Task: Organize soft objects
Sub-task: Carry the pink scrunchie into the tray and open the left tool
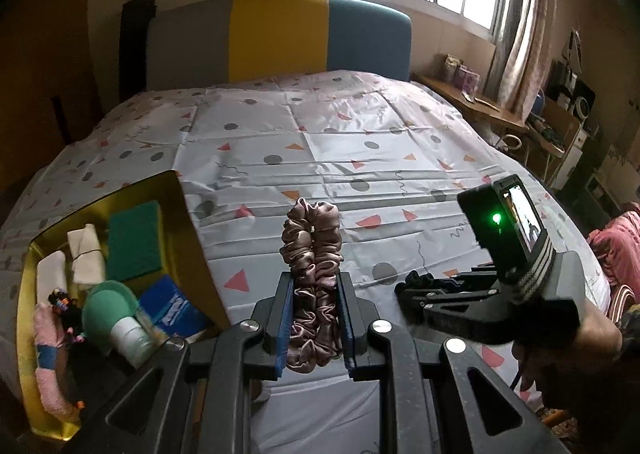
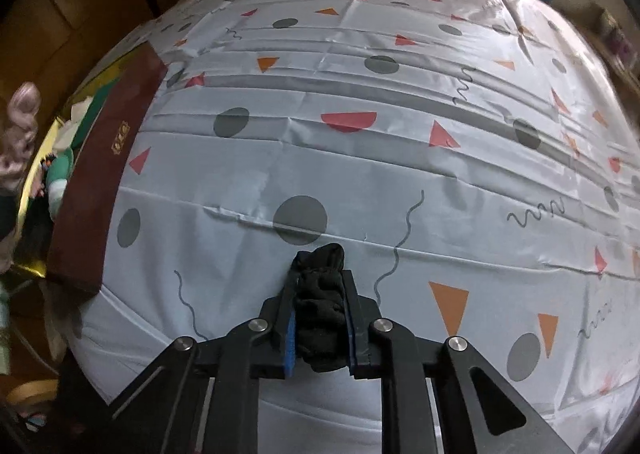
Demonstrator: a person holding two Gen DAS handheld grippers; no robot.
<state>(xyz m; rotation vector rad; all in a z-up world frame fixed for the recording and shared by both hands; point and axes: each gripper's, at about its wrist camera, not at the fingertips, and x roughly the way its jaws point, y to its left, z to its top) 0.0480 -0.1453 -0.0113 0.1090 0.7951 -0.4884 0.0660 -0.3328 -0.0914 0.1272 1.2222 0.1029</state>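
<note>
My left gripper (image 1: 313, 286) is shut on a dusty-pink satin scrunchie (image 1: 311, 250), which sticks up between the blue pads above the patterned bed sheet (image 1: 320, 142). A gold-lined box (image 1: 188, 238) sits at the left and holds soft items. My right gripper (image 2: 321, 286) is shut on a black scrunchie (image 2: 322, 310) that rests on the sheet (image 2: 360, 158). In the left wrist view the right gripper (image 1: 404, 292) lies low at the right, a hand behind it. In the right wrist view the pink scrunchie (image 2: 18, 126) shows at the far left edge.
Inside the box lie a green sponge (image 1: 134, 242), rolled white cloths (image 1: 84, 254), a blue packet (image 1: 172, 306), a green-capped bottle (image 1: 120, 318) and a pink fluffy item (image 1: 50, 370). Its maroon wall (image 2: 104, 174) faces the right gripper. A yellow-and-blue headboard (image 1: 320, 34) and a cluttered wooden desk (image 1: 500, 114) stand beyond.
</note>
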